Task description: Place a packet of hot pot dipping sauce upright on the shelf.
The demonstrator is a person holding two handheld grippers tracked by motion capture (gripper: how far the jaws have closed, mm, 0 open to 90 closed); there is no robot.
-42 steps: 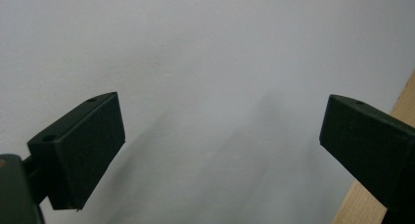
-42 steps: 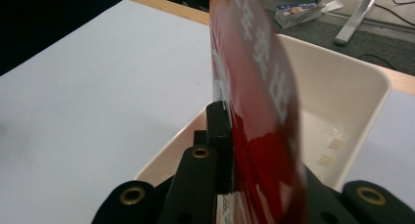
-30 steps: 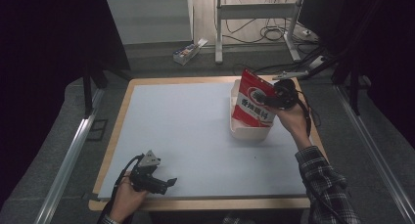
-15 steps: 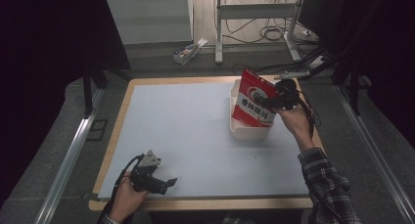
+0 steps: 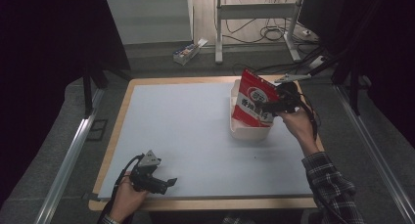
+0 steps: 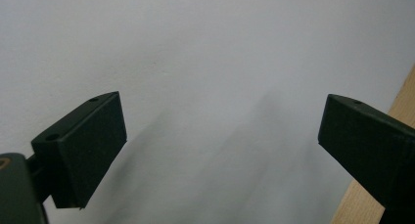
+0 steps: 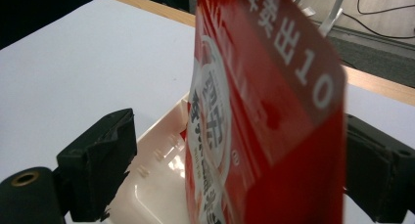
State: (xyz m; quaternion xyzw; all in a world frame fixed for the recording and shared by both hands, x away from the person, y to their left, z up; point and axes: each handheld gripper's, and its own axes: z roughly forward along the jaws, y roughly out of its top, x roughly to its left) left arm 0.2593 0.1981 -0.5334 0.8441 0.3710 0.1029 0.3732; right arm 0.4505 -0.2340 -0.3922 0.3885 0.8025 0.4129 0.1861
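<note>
1. Dark floor and trailing cables surround the desk, which carries a pale mat.
2. At its far right, a red pouch stands upright in a white tray.
3. Right hand-held gripper: its jaws have just been opening and now stand wide, the pouch between them but unpressed.
4. Left hand-held gripper rests at the near left, jaws wide and empty.
5. Release looks to be in hand; next, backing the right hand away calls for not tipping the pouch.

Both claws agape — left claw, right claw
</note>
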